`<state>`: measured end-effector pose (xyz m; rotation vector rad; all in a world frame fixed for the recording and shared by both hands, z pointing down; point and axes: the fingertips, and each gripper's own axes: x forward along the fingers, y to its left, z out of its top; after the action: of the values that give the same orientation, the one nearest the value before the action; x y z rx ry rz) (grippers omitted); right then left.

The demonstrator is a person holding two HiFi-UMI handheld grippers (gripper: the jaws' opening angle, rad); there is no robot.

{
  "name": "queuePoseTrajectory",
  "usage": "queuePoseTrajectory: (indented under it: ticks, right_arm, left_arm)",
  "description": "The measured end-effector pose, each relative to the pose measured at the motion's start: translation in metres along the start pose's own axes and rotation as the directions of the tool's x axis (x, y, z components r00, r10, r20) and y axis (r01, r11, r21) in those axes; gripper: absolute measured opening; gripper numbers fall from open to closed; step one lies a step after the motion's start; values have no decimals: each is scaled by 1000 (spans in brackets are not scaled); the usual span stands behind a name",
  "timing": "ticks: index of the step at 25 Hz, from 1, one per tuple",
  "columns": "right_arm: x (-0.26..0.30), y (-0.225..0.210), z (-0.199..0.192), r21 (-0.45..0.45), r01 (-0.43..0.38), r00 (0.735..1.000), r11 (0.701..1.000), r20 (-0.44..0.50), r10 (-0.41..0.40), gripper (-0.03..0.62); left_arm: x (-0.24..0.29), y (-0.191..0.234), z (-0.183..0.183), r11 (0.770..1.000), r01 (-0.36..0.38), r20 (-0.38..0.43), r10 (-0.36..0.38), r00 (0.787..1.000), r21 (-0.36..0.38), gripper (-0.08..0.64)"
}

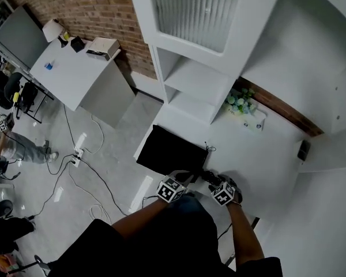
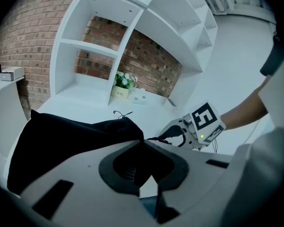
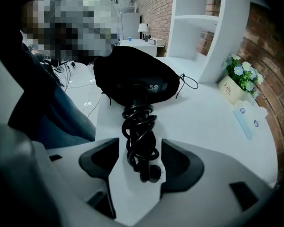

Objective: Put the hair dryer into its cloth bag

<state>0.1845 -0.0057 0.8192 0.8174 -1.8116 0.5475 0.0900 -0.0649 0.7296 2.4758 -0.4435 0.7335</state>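
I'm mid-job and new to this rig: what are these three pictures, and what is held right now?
No robot here: a person holds a hand-held gripper in each hand. The head view looks down from the person's head; the other two cameras ride on the grippers, looking along their jaws. On the white counter are a black cloth bag, a coiled cord running out of it, and a flower pot near the brick wall. The left hand-held gripper is shut on the bag's edge. The right hand-held gripper is open, its jaws either side of the cord without pressing it. The hair dryer itself is not clearly visible.
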Motion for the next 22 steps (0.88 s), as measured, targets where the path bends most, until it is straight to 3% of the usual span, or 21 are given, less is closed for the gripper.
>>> queuePoseTrajectory:
  ticks: [8, 11, 16, 22]
  right_arm:
    - [17, -5, -6, -17, -57, 998, 998, 26, 57, 255]
    - [19, -1, -7, -13, -78, 997, 997, 21, 79, 247]
    - [17, -5, -6, -61, -56, 998, 997, 1, 56, 236]
    - [2, -4, 10, -81, -48, 997, 996, 54, 53, 229]
  left_arm:
    - [11, 2, 5, 998, -18, -30, 20, 999, 65, 35]
    - [12, 5, 5, 999, -13, -23, 14, 1000, 47, 34]
    - [18, 6, 1, 997, 33, -35, -31, 999, 76, 35]
    - [19, 6, 2, 994, 57, -60, -52, 997, 97, 35]
